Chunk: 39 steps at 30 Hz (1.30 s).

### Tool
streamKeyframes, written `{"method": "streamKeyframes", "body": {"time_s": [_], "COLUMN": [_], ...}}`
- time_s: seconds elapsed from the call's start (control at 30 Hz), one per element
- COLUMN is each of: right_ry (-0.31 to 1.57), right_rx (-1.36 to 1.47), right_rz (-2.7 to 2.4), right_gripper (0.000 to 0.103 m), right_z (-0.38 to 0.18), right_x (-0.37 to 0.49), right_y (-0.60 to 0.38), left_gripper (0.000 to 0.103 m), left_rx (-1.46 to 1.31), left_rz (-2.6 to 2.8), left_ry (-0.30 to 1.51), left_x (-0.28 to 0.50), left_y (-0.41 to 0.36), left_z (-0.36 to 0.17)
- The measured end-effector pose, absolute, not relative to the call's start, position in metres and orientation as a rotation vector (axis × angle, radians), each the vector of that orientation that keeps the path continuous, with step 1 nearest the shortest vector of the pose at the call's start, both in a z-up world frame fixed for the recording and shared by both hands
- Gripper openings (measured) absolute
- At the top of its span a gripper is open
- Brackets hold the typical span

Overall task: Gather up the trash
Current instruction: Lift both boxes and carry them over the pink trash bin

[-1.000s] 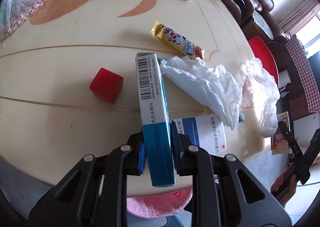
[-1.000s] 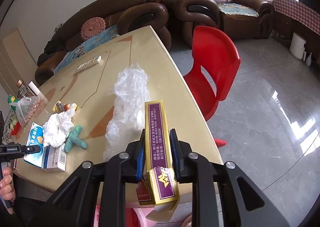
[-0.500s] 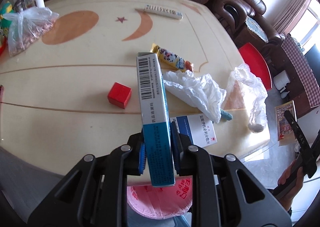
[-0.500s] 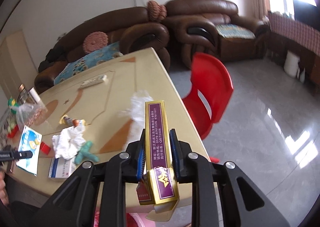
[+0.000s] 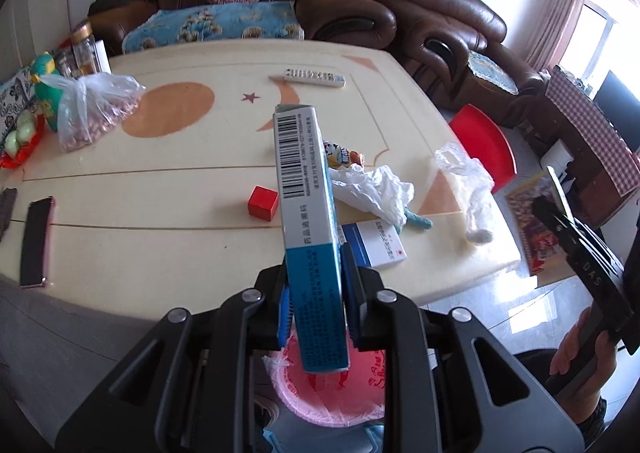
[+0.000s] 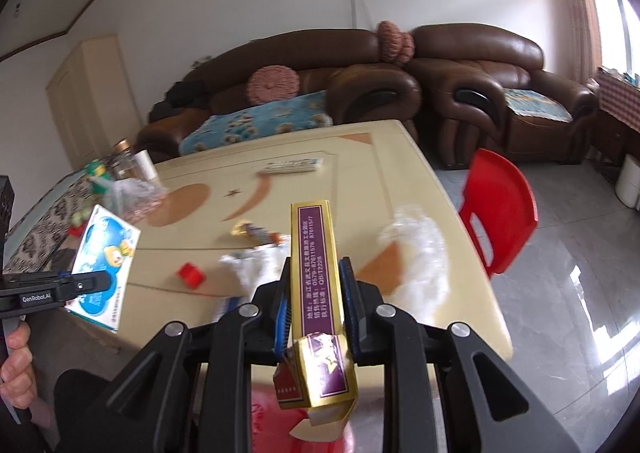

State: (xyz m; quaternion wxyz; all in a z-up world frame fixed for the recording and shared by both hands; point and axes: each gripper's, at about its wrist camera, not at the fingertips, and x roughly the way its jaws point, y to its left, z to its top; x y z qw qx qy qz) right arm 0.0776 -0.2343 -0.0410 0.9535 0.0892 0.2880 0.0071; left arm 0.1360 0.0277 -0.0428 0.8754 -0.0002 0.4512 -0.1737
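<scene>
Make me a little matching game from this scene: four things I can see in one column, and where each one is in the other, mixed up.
Things:
1. blue box
2. gold and purple box
3. red cube
4. remote control

Places:
A. lying near the far end of the table
B. clamped in the right gripper
C. resting on the table beside the crumpled white paper
D. clamped in the left gripper

Pairs: 1-D, 2-B, 3-C, 4-A
</scene>
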Motion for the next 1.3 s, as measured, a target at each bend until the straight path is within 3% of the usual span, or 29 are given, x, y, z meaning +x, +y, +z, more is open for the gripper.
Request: {"method": "streamKeyframes", "body": {"time_s": [0.57,1.3], "right_ry": [0.554,0.761], "right_rx": [0.081,0.104], "right_rz": [0.149,0.156], "right_gripper": [0.022,0.022], "right_z": [-0.005,-0.095], "right_x": [0.008,-0.008], "right_y": [-0.165,-0.154], "left_gripper": [0.021,0.022], "left_rx": [0.07,0.18], "left_rz": [-0.391,-0.524], "left_ry": [0.843,0.89], "left_x": [0.046,0.002], "left_y": [0.033,0.003], "left_z": [-0.018,-0.088]}}
